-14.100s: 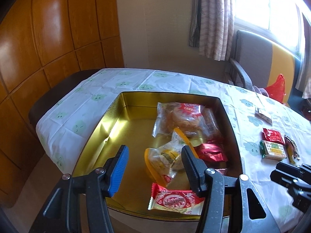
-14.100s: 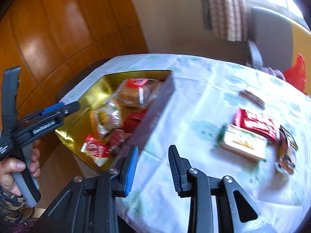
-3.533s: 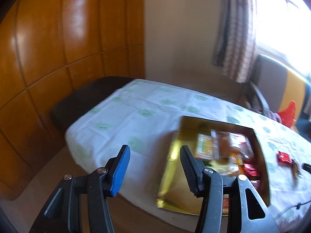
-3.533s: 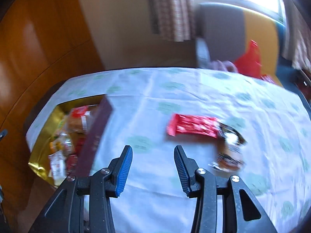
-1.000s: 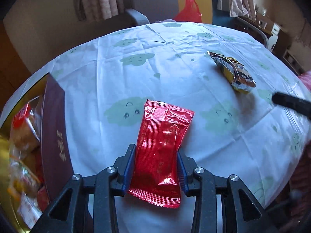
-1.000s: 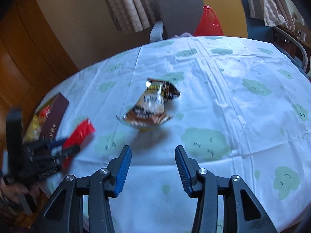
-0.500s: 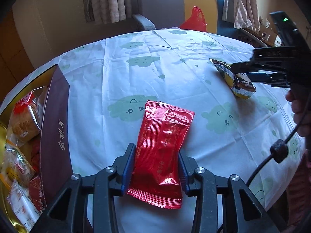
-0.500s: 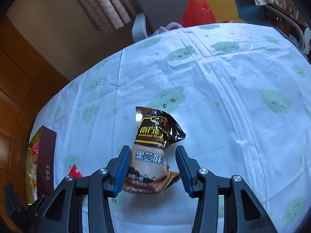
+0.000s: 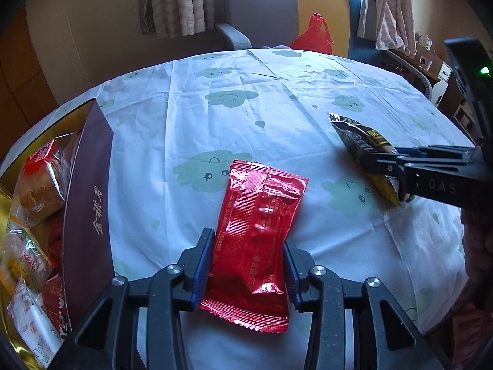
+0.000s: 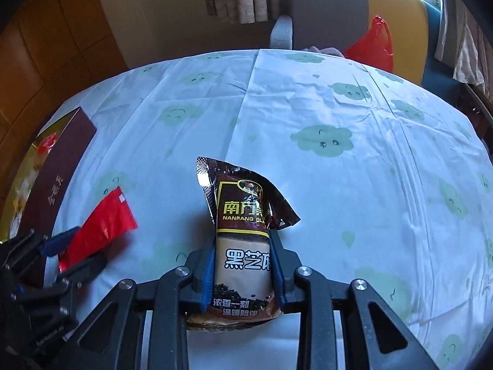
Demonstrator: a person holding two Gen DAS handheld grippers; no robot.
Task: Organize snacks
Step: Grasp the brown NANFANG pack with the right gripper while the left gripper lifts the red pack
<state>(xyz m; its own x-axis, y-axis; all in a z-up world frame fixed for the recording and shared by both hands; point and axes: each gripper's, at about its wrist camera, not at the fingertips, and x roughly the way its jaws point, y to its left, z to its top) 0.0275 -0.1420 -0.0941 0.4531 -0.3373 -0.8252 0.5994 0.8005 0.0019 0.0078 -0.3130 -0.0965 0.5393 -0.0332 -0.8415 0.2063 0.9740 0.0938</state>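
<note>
A red foil snack packet (image 9: pixel 258 225) lies flat on the cloud-print tablecloth, and my left gripper (image 9: pixel 246 240) is shut on its lower half. To the right, a brown and tan sesame snack packet (image 10: pixel 243 215) sits between the pads of my right gripper (image 10: pixel 242 239). Its jaws are closing and both pads press on the packet's sides. The left wrist view shows the same brown packet (image 9: pixel 357 135) with the right gripper (image 9: pixel 385 166) on it. A gold snack box with a maroon wall (image 9: pixel 86 191) stands at the left, holding several wrapped snacks.
A grey and yellow armchair (image 9: pixel 262 3) with a red plastic bag (image 9: pixel 312 34) stands beyond the table's far edge. Curtains hang behind it. A person's hand (image 9: pixel 477 246) holds the right gripper near the table's right edge.
My right gripper moved forward over the brown packet and its jaws closed onto it. The left gripper stayed put, still holding the red packet.
</note>
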